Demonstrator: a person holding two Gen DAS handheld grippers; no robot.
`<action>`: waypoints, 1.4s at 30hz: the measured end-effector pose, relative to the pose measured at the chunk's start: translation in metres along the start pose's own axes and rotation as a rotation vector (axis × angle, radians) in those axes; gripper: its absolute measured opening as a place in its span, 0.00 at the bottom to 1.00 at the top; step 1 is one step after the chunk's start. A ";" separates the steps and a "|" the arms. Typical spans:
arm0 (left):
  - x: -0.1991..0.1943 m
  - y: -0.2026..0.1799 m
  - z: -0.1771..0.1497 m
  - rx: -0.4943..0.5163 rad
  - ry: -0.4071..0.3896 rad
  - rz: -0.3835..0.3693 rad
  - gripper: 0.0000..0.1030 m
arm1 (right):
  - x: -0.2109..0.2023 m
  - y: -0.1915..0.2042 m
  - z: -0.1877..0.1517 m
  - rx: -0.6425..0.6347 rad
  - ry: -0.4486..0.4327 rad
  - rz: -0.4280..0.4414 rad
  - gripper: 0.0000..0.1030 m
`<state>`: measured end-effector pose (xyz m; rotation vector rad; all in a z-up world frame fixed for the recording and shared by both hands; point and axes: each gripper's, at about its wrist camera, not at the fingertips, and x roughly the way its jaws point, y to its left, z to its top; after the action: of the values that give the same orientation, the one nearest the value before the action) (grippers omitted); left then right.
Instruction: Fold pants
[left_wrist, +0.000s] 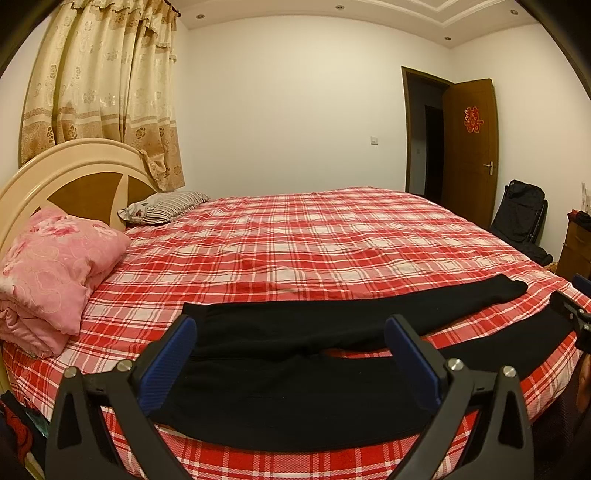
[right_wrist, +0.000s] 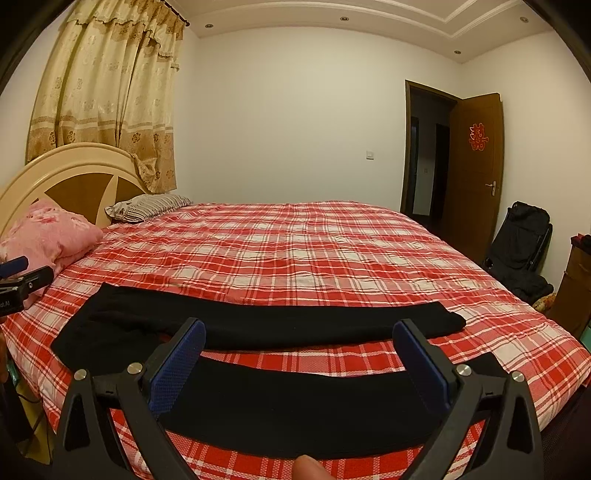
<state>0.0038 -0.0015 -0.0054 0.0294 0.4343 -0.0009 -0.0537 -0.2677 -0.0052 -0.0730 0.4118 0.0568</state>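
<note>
Black pants (left_wrist: 295, 376) lie spread flat along the near edge of the bed, waist to the left, two legs running right. In the right wrist view the pants (right_wrist: 280, 325) show one leg farther back and one leg near the edge. My left gripper (left_wrist: 291, 332) is open and empty, hovering over the waist end. My right gripper (right_wrist: 299, 336) is open and empty, over the near leg. The right gripper also shows at the right edge of the left wrist view (left_wrist: 576, 310). The left gripper shows at the left edge of the right wrist view (right_wrist: 22, 277).
The bed has a red plaid sheet (left_wrist: 295, 236). A folded pink quilt (left_wrist: 51, 266) and a striped pillow (left_wrist: 166, 206) lie by the headboard (left_wrist: 74, 173). A black folding chair (left_wrist: 521, 218), a wooden cabinet (left_wrist: 576, 247) and an open door (left_wrist: 469, 147) stand at the right.
</note>
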 end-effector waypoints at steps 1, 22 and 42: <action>0.000 -0.001 0.000 0.001 0.000 0.000 1.00 | 0.000 0.000 0.000 0.000 0.001 0.000 0.99; 0.000 -0.004 0.000 0.006 0.003 0.002 1.00 | 0.002 0.002 0.000 -0.002 0.004 -0.001 0.99; 0.002 -0.006 -0.001 0.007 0.006 0.002 1.00 | 0.004 0.003 -0.003 -0.010 0.013 0.003 0.99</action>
<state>0.0046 -0.0070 -0.0075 0.0371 0.4405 -0.0006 -0.0514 -0.2652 -0.0098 -0.0825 0.4250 0.0612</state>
